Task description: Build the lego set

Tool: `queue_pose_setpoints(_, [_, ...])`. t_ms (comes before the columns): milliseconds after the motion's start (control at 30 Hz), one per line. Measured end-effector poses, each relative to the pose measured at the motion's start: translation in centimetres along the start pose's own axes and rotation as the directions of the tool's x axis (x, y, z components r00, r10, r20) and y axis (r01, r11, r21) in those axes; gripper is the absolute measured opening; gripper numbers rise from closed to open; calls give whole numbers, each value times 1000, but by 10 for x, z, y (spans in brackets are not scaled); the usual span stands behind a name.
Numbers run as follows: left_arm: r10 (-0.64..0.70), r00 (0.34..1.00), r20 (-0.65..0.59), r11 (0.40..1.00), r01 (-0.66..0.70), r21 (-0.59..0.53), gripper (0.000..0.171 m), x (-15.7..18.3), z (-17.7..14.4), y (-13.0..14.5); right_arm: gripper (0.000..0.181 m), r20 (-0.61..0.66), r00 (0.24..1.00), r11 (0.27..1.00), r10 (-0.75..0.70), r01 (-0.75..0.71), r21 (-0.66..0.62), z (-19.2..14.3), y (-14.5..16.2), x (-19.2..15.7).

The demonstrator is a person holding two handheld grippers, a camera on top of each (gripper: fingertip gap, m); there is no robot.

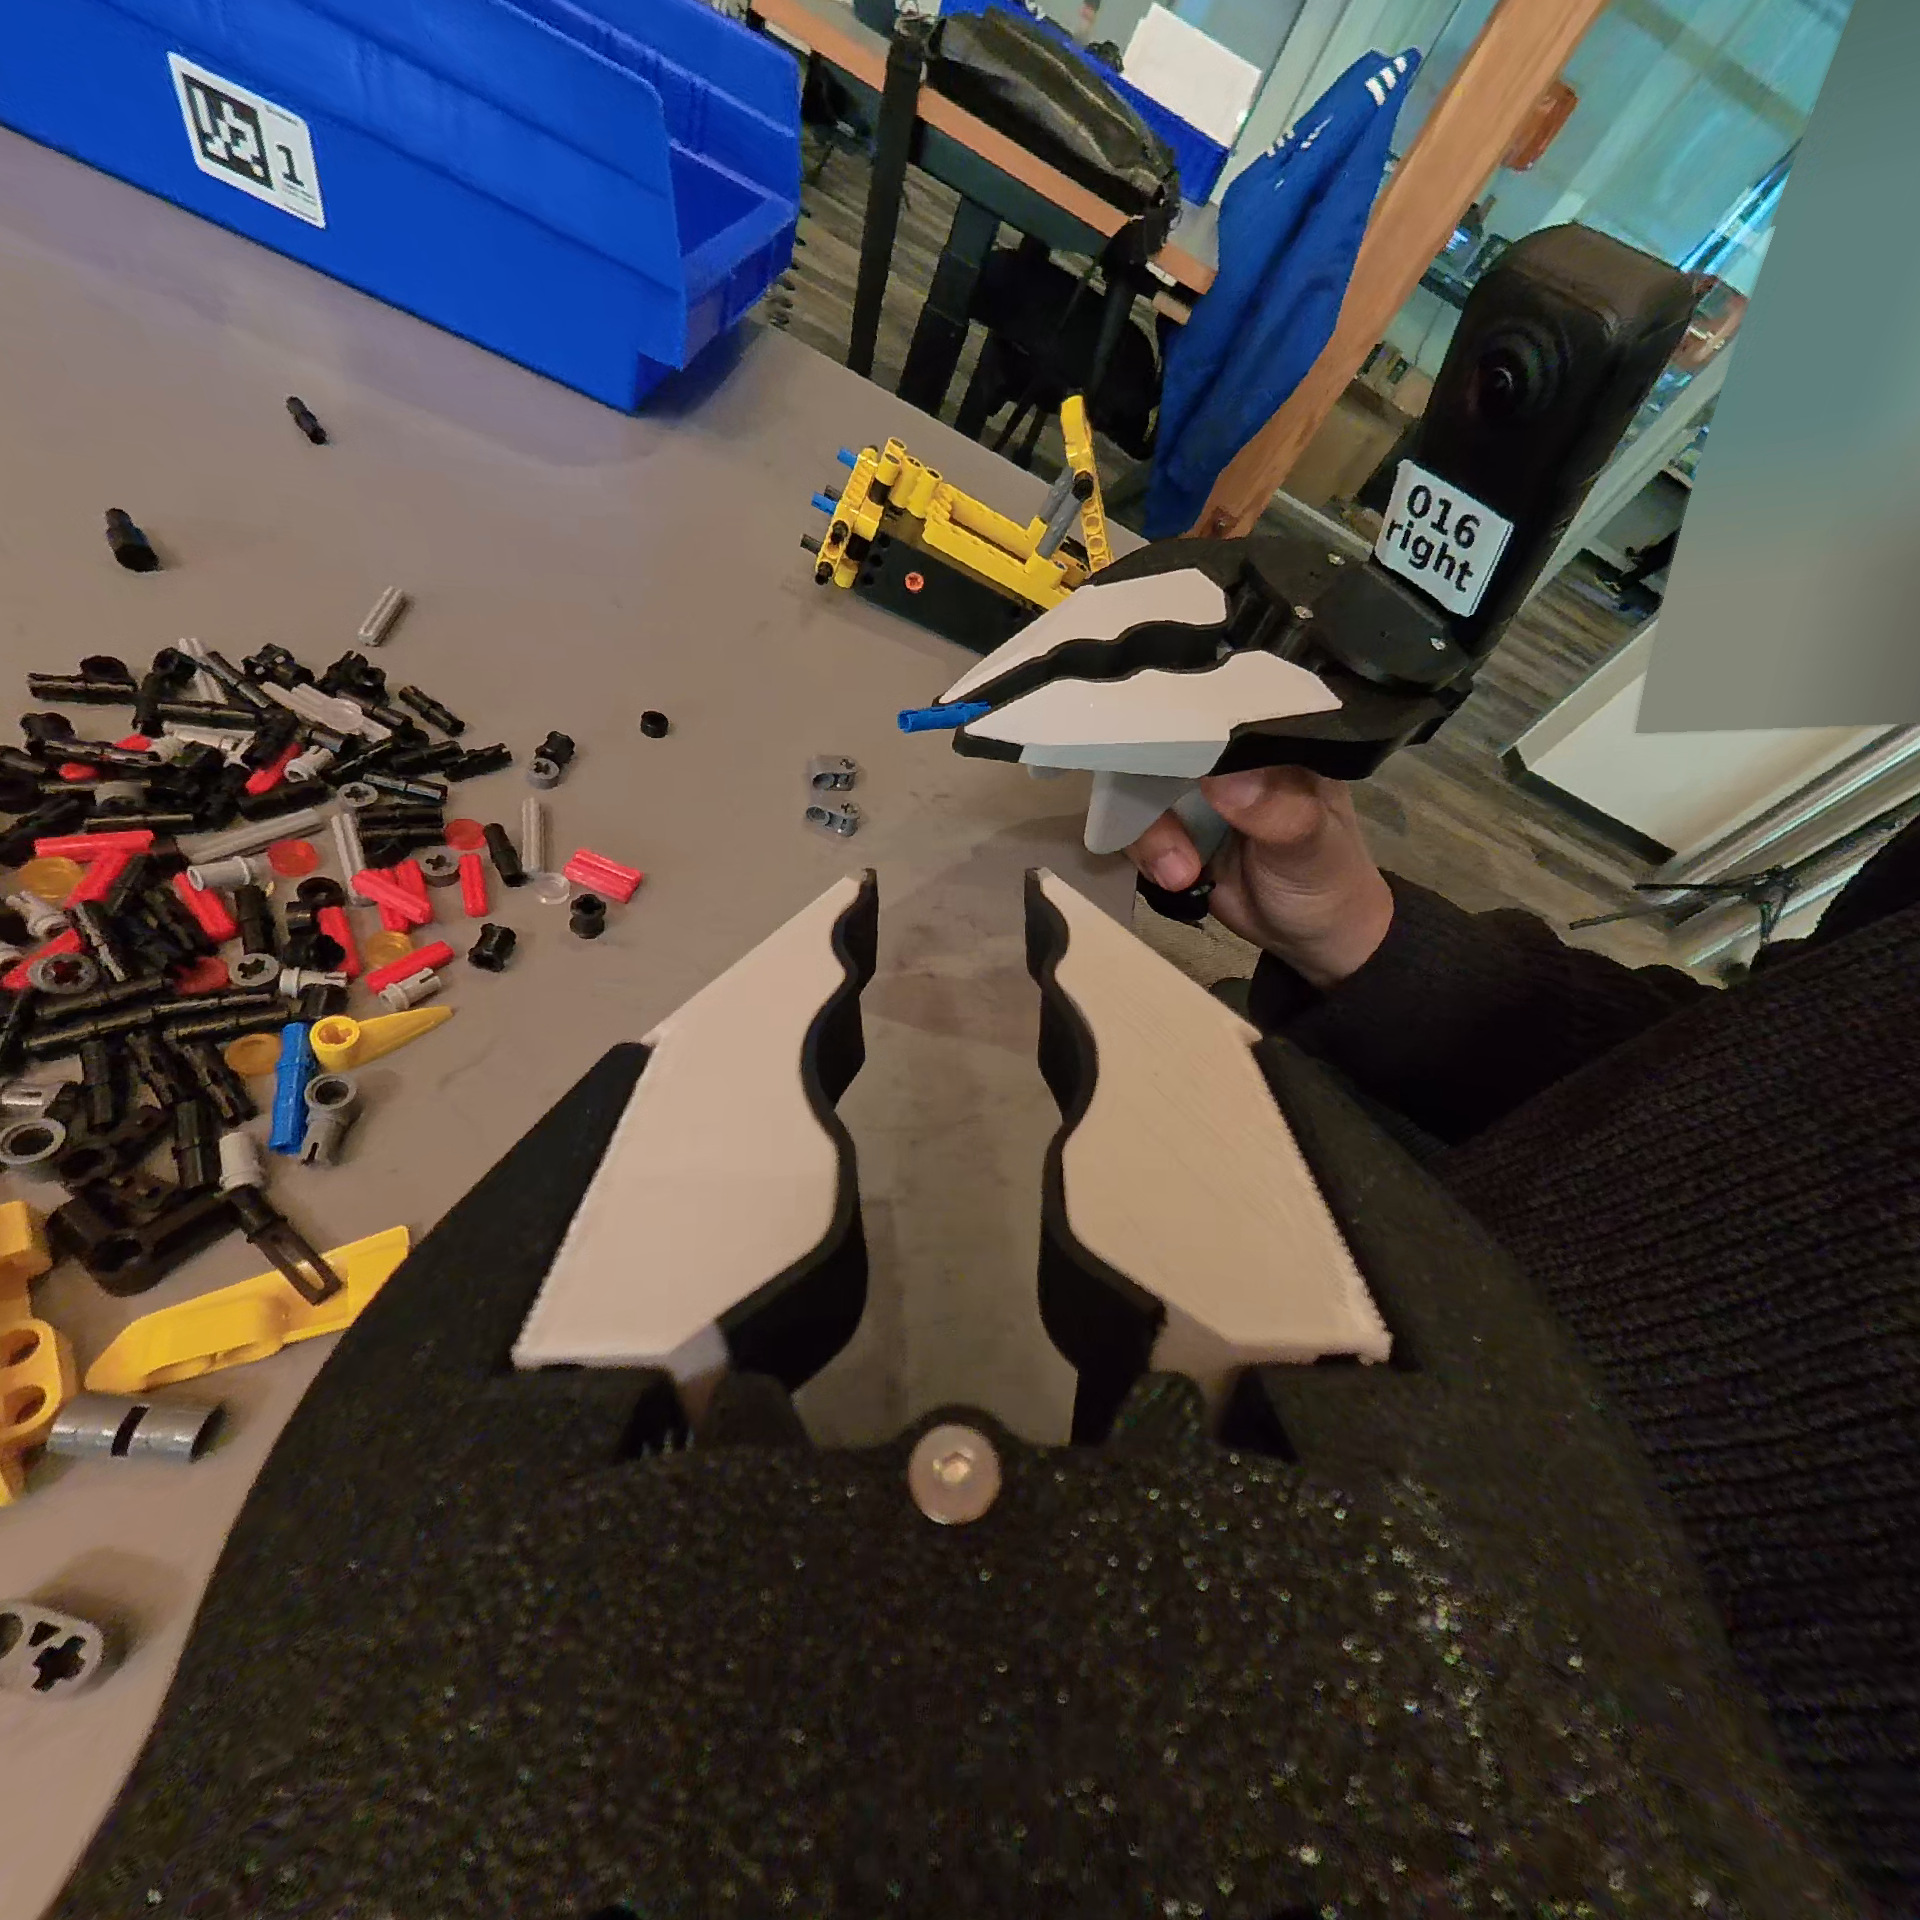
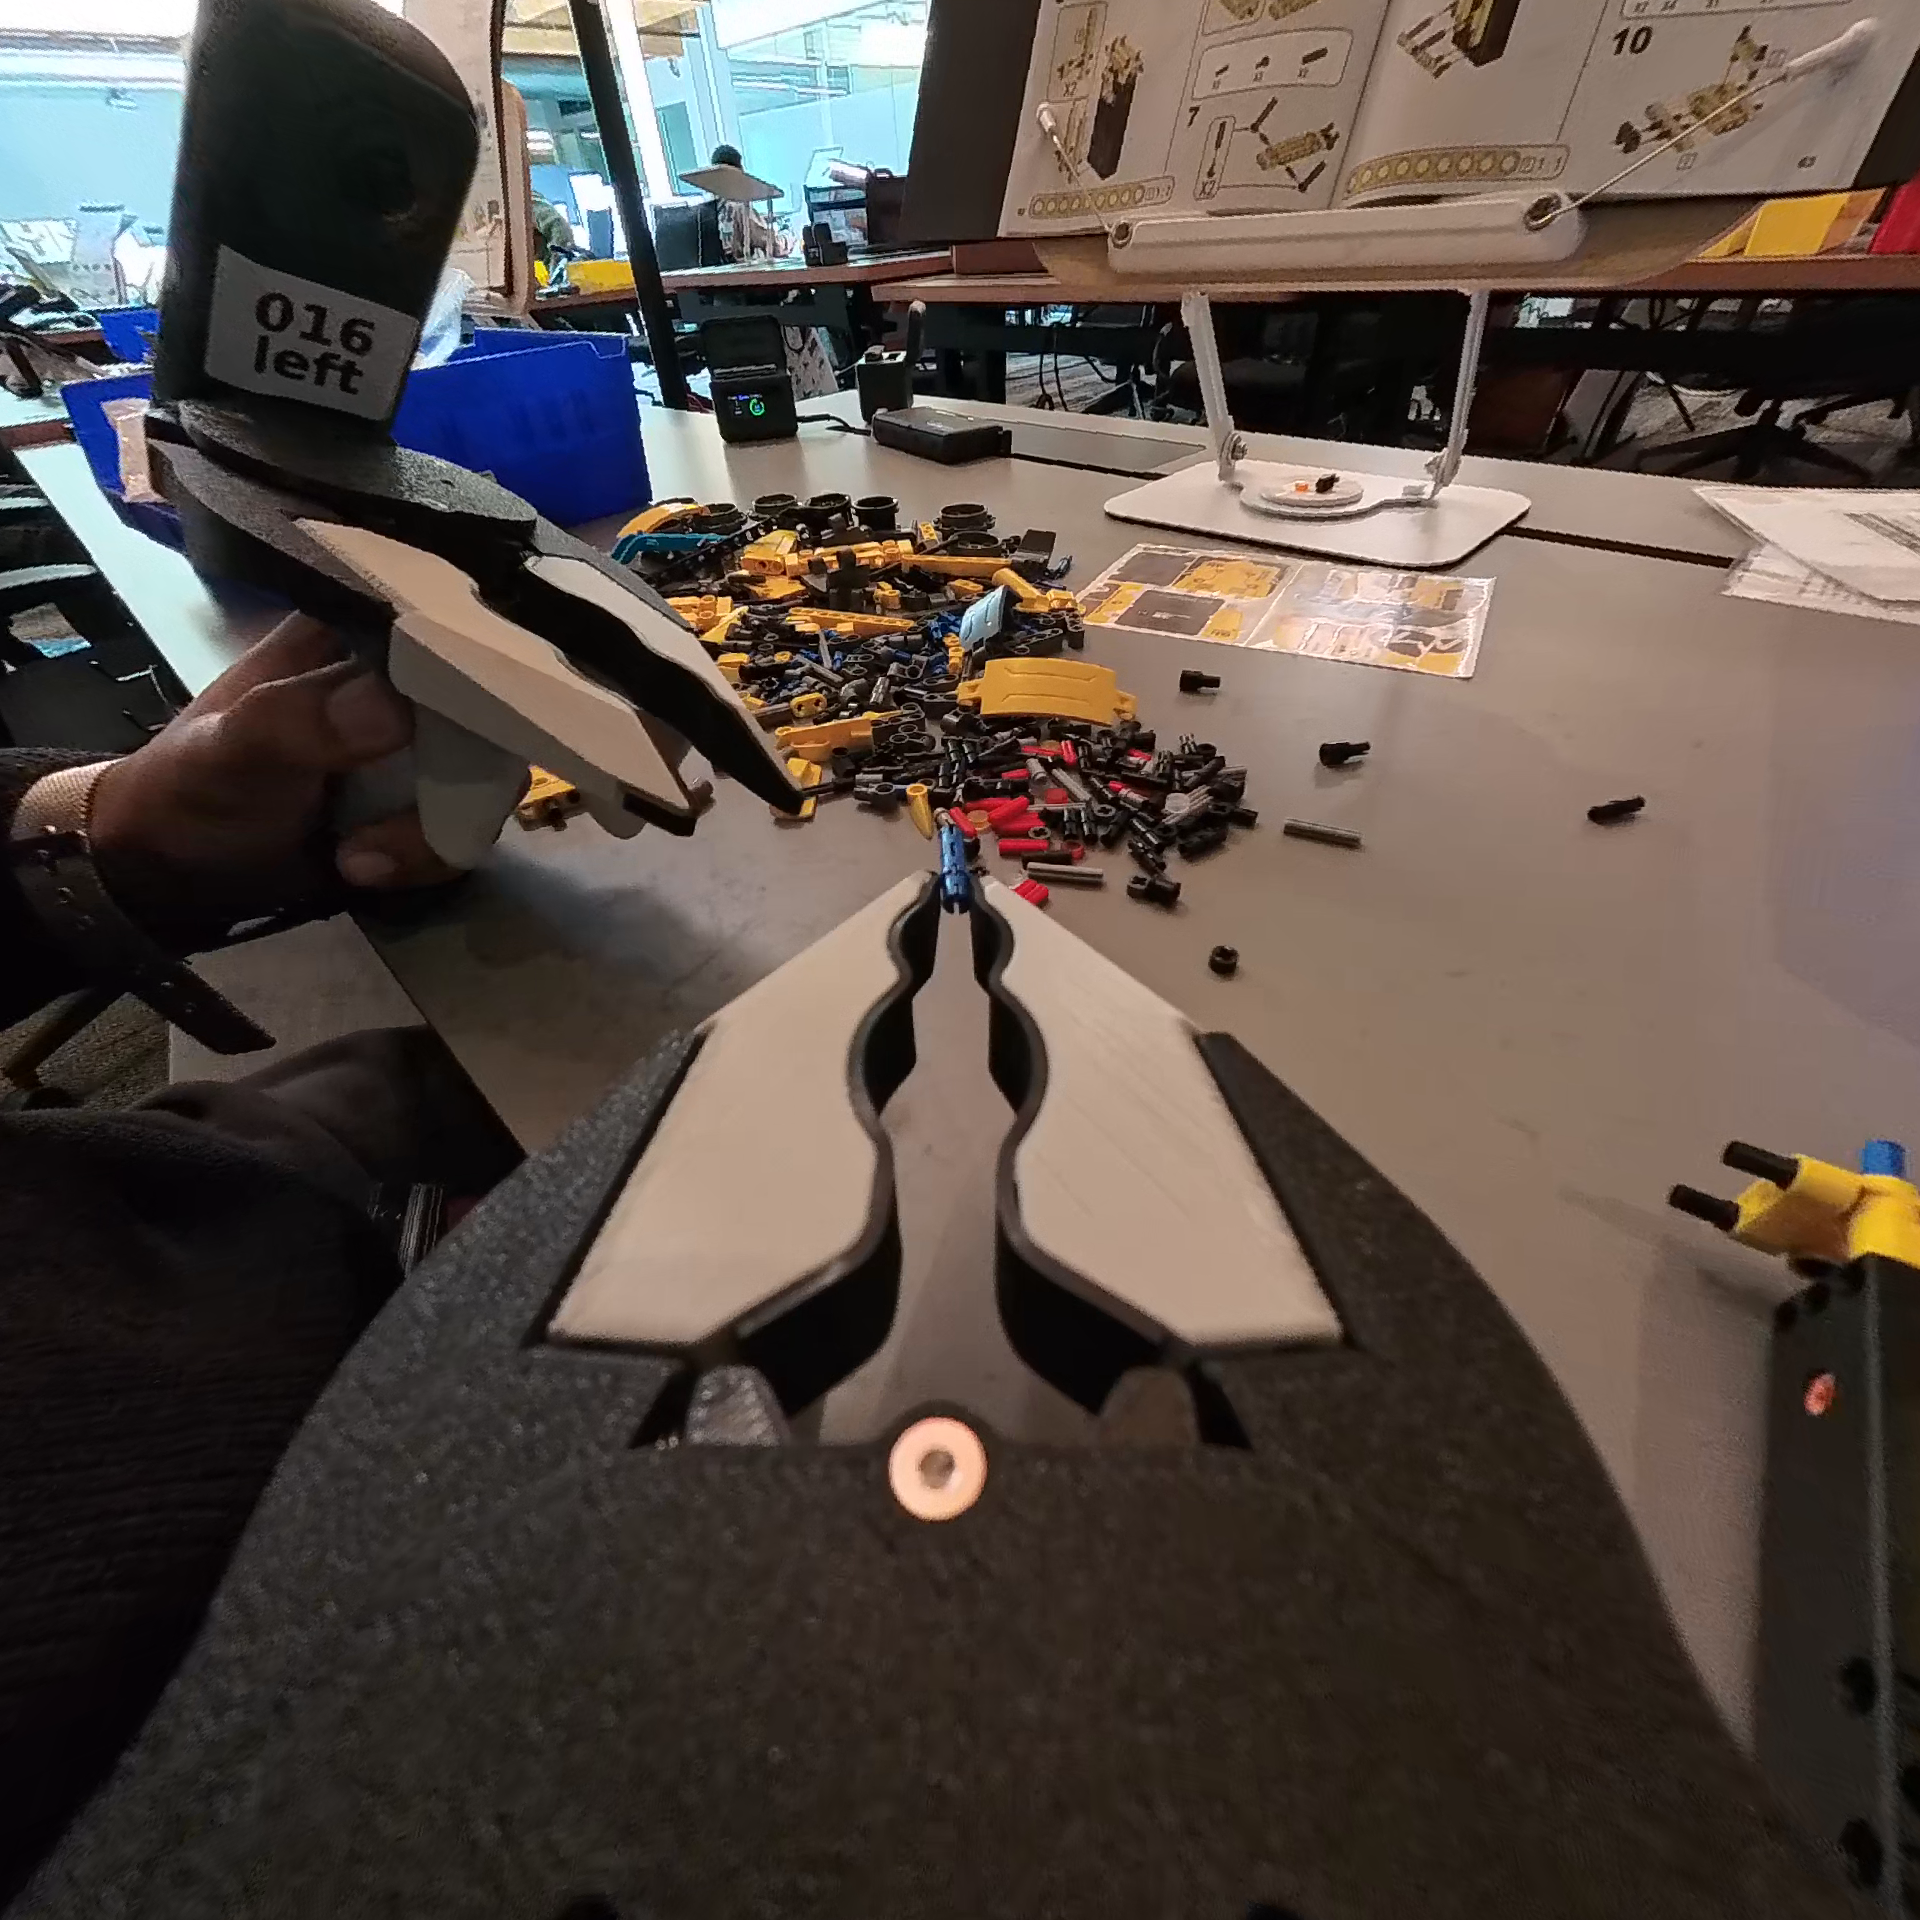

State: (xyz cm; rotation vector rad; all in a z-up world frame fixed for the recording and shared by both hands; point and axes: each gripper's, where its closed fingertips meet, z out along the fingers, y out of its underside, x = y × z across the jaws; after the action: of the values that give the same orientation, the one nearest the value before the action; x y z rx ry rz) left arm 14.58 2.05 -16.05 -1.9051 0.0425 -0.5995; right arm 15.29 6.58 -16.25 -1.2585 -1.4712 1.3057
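Note:
My left gripper (image 1: 951,883) is open and empty, held above the grey table (image 1: 582,561). It also shows in the right wrist view (image 2: 743,805), above the near edge of the parts pile. My right gripper (image 2: 954,902) is shut on a small blue pin (image 2: 952,862) that sticks out past its tips. In the left wrist view the right gripper (image 1: 951,717) hovers to the right with the blue pin (image 1: 935,717) pointing left. A partly built yellow and black model (image 1: 956,540) stands behind it; its corner shows in the right wrist view (image 2: 1829,1226).
A pile of small black, red, grey and yellow parts (image 1: 208,883) (image 2: 987,727) lies on the table. Blue bins (image 1: 468,177) stand at the back. A white stand (image 2: 1320,499) holds an open instruction booklet (image 2: 1403,94). A sticker sheet (image 2: 1288,608) and a few loose pins lie nearby. One gripper's finger ends stand about 5 centimetres off the other's.

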Motion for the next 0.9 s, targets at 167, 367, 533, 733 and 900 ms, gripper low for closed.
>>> queue_pose_setpoints(167, [6, 1000, 0, 1000, -6, -1, 28, 1, 0, 0, 5, 1, 1000, 1000, -2, 2, 2, 0, 0, 0])
queue_pose_setpoints(367, [7, 1000, 2, 1000, -7, 3, 28, 1, 0, 0, 5, -1, 1000, 1000, -10, 10, 2, 0, 0, -1])
queue_pose_setpoints(533, [-1, 998, 55, 1000, 0, 18, 28, -8, -3, -3, 5, 2, 1000, 1000, -7, 7, 0, 0, 0, -1])
queue_pose_setpoints(733, [-87, 888, 451, 996, 83, 30, 6, -90, -48, -14, 5, 5, 1000, 1000, -8, 8, -2, 0, 0, -1])
queue_pose_setpoints(900, [-27, 868, 495, 980, 121, -158, 0, -113, -46, 1, 5, 7, 1000, 1000, -13, 13, 2, 0, 0, -2])
